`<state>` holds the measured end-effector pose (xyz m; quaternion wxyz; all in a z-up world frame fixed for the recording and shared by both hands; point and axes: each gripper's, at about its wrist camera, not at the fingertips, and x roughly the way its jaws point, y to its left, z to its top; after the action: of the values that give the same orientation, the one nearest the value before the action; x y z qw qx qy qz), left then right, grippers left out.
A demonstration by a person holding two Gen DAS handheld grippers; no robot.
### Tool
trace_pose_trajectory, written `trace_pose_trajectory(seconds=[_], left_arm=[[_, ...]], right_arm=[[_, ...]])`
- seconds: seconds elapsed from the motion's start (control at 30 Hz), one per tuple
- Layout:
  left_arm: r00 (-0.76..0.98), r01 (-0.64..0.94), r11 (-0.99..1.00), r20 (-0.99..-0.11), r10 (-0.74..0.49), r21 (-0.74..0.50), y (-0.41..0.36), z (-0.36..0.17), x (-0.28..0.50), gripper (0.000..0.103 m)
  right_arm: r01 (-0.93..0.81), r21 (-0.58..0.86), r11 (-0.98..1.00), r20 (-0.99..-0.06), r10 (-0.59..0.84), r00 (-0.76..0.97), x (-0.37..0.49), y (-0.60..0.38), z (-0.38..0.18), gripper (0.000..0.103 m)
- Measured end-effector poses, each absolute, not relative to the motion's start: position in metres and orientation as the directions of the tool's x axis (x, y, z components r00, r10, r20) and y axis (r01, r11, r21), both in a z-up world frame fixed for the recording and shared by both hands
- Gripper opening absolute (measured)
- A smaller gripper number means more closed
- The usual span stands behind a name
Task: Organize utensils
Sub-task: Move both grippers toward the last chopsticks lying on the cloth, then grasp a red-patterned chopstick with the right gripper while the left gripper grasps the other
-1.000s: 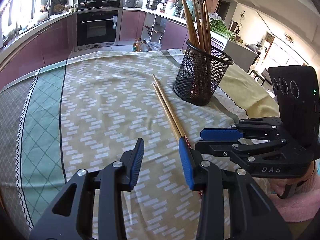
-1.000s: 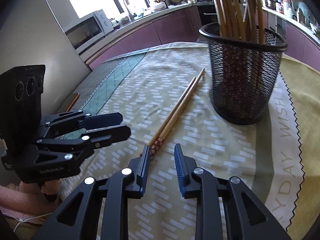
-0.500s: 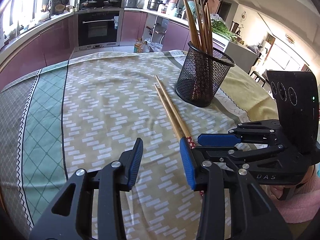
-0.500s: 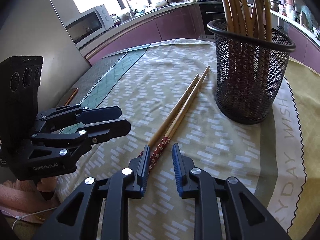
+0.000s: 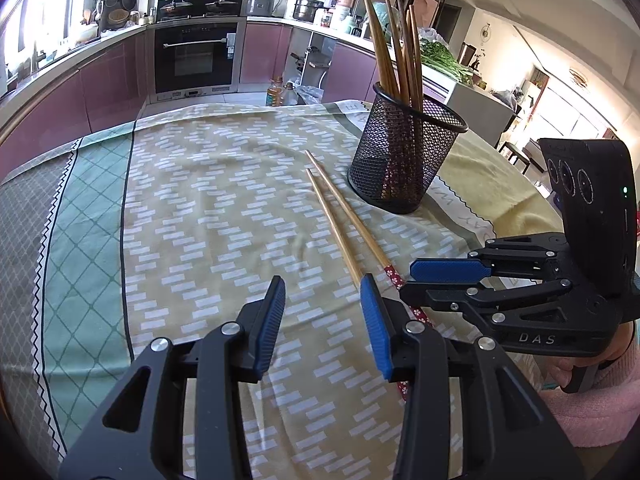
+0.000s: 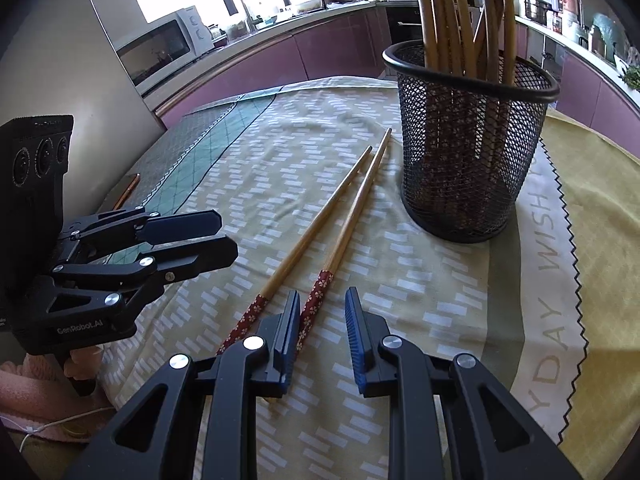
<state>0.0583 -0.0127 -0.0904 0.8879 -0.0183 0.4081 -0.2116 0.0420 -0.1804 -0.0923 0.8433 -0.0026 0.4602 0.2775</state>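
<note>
Two wooden chopsticks with red flowered ends lie side by side on the patterned tablecloth. A black mesh holder just beyond their tips has several chopsticks standing in it. My right gripper is low over the red ends. Its jaws are a little apart, with one chopstick's red end between them, close to the left pad, and the other chopstick outside. My left gripper is open beside it with nothing between its fingers.
A hand in a pink sleeve holds the right gripper. A thin brown stick lies at the table's far left edge. Kitchen cabinets and an oven stand beyond the table.
My right gripper has slid forward so that one chopstick's red end now lies between its jaws, which stand slightly narrower. The left gripper has stayed put.
</note>
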Motion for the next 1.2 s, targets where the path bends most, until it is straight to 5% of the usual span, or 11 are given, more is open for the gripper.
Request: trace_pose_trajectory(seconds=[0.3, 0.67, 1.2], left_arm=[[0.577, 0.362, 0.910, -0.718, -0.390, -0.204, -0.015, -0.092, 0.058, 0.039], [0.558, 0.389, 0.902, -0.730, -0.393, -0.188, -0.028, -0.094, 0.063, 0.039], [0.528, 0.406, 0.909, -0.787, -0.319, -0.096, -0.056, -0.101, 0.097, 0.034]], right_arm=[[-0.449, 0.254, 0.856, -0.766, 0.462, 0.447, 0.066, -0.170, -0.094, 0.021], [-0.401, 0.327, 0.856, -0.756, 0.491, 0.433, 0.062, -0.189, -0.096, 0.008], [-0.426, 0.252, 0.869, -0.770, 0.446, 0.455, 0.062, -0.189, -0.097, 0.012]])
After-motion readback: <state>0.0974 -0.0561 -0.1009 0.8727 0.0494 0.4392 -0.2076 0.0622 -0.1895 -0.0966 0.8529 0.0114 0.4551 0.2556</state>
